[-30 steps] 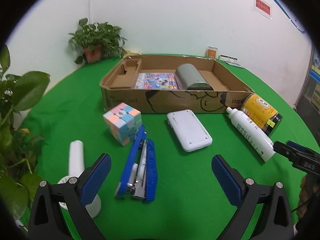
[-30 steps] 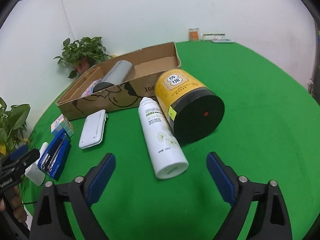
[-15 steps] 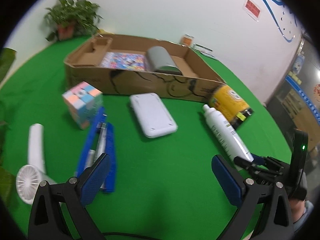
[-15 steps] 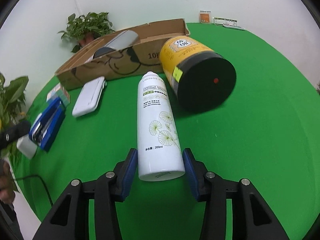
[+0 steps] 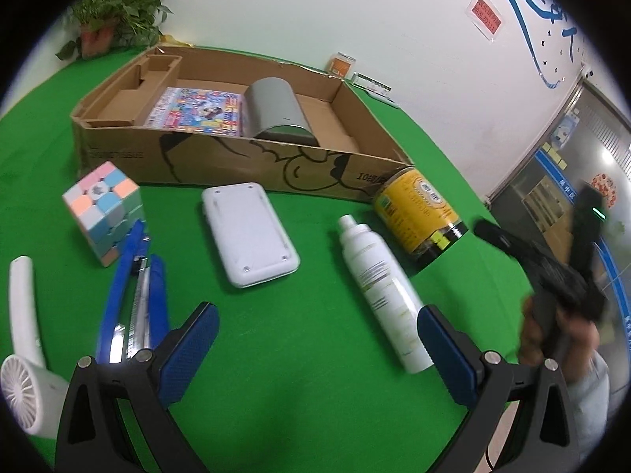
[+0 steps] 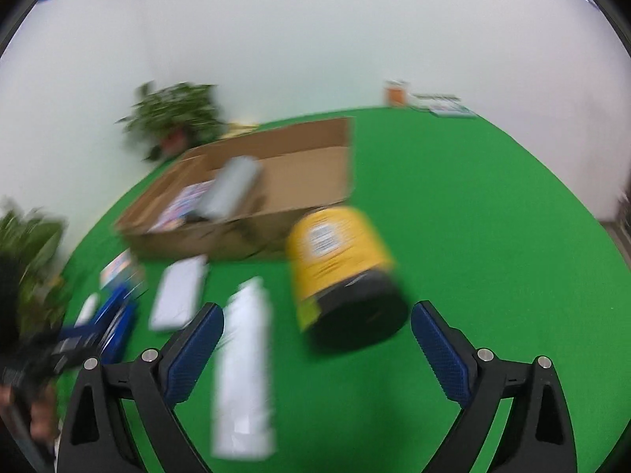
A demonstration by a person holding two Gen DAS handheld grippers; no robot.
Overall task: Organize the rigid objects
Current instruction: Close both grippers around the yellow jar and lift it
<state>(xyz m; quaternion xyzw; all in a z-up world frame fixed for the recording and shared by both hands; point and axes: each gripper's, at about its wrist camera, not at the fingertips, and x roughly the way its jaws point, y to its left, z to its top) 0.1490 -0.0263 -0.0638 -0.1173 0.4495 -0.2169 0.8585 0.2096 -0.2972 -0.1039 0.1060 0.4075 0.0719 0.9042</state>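
Right wrist view: we see the right gripper (image 6: 317, 349), jaws opening wide, nothing clamped; the yellow can (image 6: 341, 272) lies between them, the white spray bottle (image 6: 244, 370) just beside the left pad. Left gripper (image 5: 315, 349) jaws apart, empty. The cardboard box (image 5: 221, 157) holds a grey cylinder (image 5: 276, 108) and booklet (image 5: 195, 112). Cube (image 5: 103, 212), stapler (image 5: 134, 295), white case (image 5: 248, 238), fan (image 5: 23, 339) remain on the worktop (image 5: 307, 406); we judge most sorting undone.

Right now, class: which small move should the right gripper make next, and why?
Probably shift toward the white spray bottle and lower around it. The right gripper is opening, nothing pressed between its pads; the bottle lies on the green table by its left finger, outside the cardboard box.
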